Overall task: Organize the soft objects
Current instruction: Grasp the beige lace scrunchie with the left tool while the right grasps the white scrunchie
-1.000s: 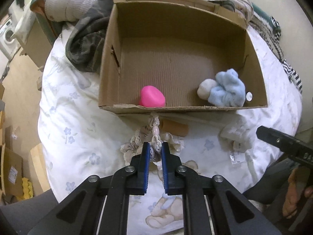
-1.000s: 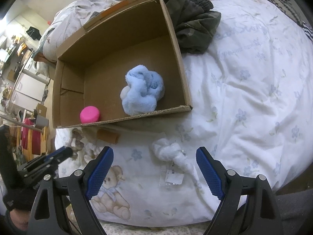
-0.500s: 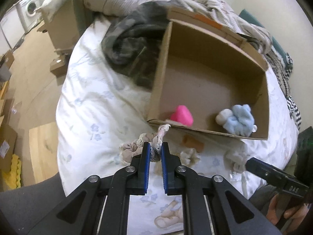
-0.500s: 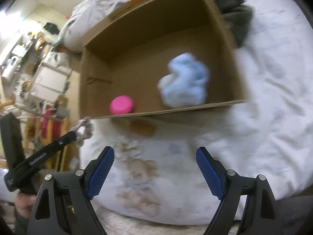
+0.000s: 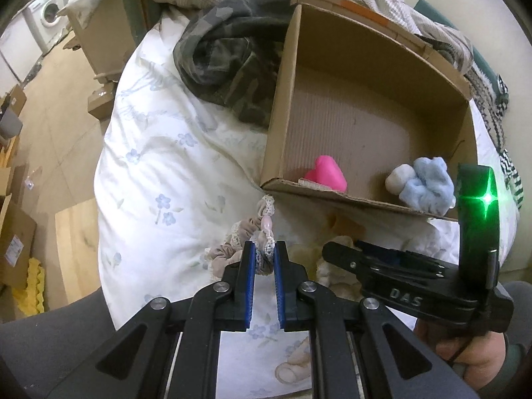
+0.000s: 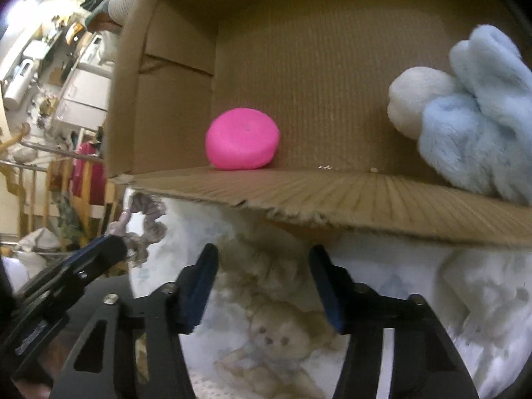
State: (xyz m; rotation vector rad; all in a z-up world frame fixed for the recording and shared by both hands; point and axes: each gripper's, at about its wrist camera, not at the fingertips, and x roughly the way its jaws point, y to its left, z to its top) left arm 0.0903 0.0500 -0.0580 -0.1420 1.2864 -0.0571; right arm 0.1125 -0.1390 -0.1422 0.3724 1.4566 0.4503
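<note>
A camouflage jacket (image 5: pixel 229 56) lies bunched on the flowered bedsheet (image 5: pixel 159 153) at twelve o'clock. A washing machine (image 5: pixel 46 16) stands at ten o'clock, and flat cardboard (image 5: pixel 15 232) leans at nine o'clock on the floor.

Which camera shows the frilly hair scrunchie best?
The left wrist view. There the scrunchie sits in the middle, pinched in the left hand-held gripper, with its lace and bead clear. The right wrist view shows only a blurry bit of it at the left edge, below the box.
</note>
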